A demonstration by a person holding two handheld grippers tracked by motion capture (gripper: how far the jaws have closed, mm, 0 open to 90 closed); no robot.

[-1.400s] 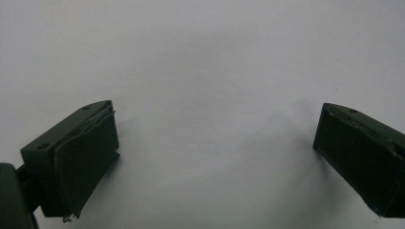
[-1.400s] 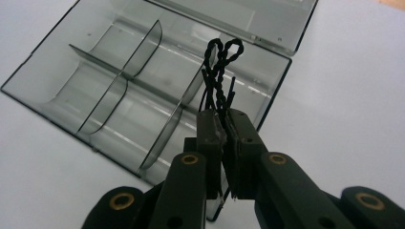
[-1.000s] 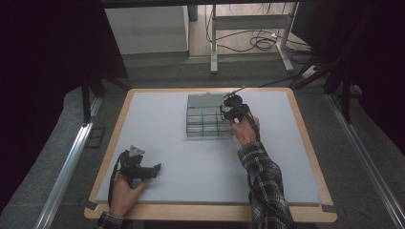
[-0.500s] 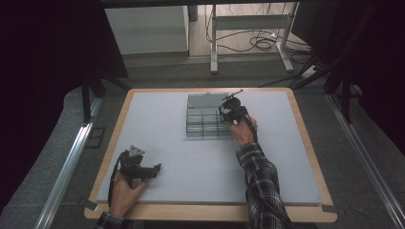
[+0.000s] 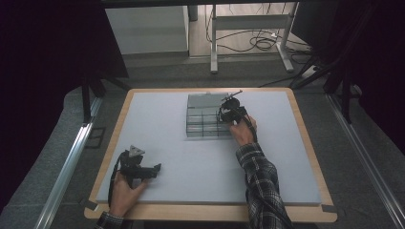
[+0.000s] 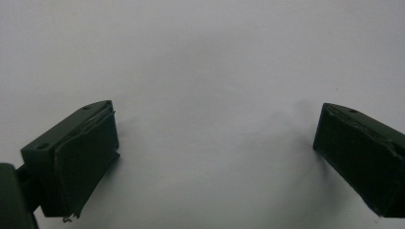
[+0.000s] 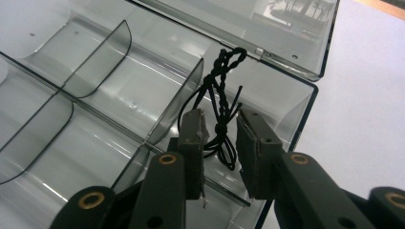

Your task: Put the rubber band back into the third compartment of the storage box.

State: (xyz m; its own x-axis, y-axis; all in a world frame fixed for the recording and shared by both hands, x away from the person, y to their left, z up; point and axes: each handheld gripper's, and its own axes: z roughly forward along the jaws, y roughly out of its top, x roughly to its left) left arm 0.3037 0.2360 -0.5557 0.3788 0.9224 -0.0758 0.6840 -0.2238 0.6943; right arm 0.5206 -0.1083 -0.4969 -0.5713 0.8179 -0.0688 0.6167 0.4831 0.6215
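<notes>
Right gripper view: the right gripper [image 7: 220,143] is seen poised over the clear compartment box [image 7: 95,95], at the corner section nearest the box's open lid [image 7: 267,28]. A black twisted cord [image 7: 220,90] is caught between the two jaws, its looped end standing up above the fingertips and its loose strands trailing down toward the box floor. The jaws have just been opening; a narrow gap is now seen on either side of the cord, and whether one pad is still brushed by it cannot be told. The lower end of the cord is partly hidden behind the jaws, so its resting point on the box cannot be made out.

In the high view, the box [image 5: 205,117] is found on the grey mat [image 5: 157,119], with the right gripper [image 5: 231,112] at the box's right edge. The cord is too small to be picked out there. The box's dividers are barely readable at that distance.

The left gripper [image 5: 155,168] is seen well apart from the box, toward the near left of the mat. In the left gripper view its jaws [image 6: 215,157] are spread wide, with nothing but bare mat [image 6: 205,57] between them; both jaw bases are cut off by the frame.
</notes>
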